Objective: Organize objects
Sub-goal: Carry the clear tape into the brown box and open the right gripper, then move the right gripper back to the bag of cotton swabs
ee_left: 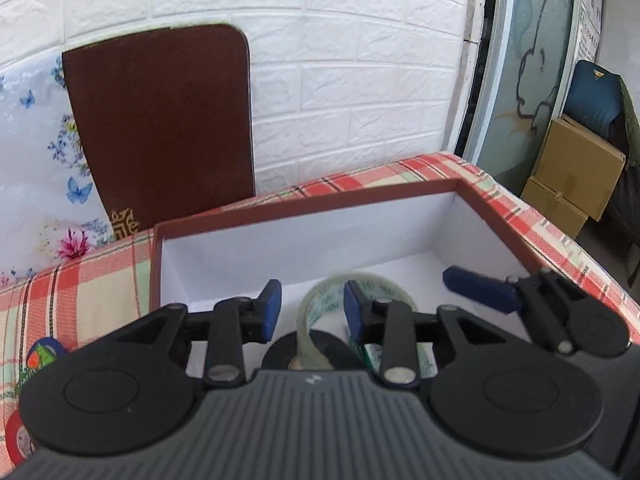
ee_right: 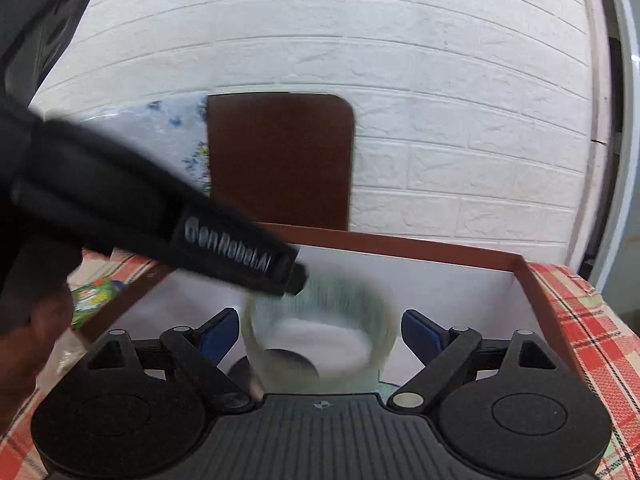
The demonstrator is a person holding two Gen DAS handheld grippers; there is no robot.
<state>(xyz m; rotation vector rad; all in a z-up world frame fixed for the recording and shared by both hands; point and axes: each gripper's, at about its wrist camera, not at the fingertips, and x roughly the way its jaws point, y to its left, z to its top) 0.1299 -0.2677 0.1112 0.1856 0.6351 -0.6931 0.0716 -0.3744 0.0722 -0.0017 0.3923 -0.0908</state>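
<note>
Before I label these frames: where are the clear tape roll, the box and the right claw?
clear tape roll (ee_left: 320, 292): left wrist view, upper band.
box (ee_left: 304, 202): left wrist view, far rim.
right claw (ee_right: 320, 334): right wrist view, midway between fingertips.

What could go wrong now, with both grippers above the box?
1. The left gripper and the right gripper crowd over the same box, so they may bump each other.
2. The clear tape roll seems to rest tilted on a black roll; a nudge might tip it.
</note>
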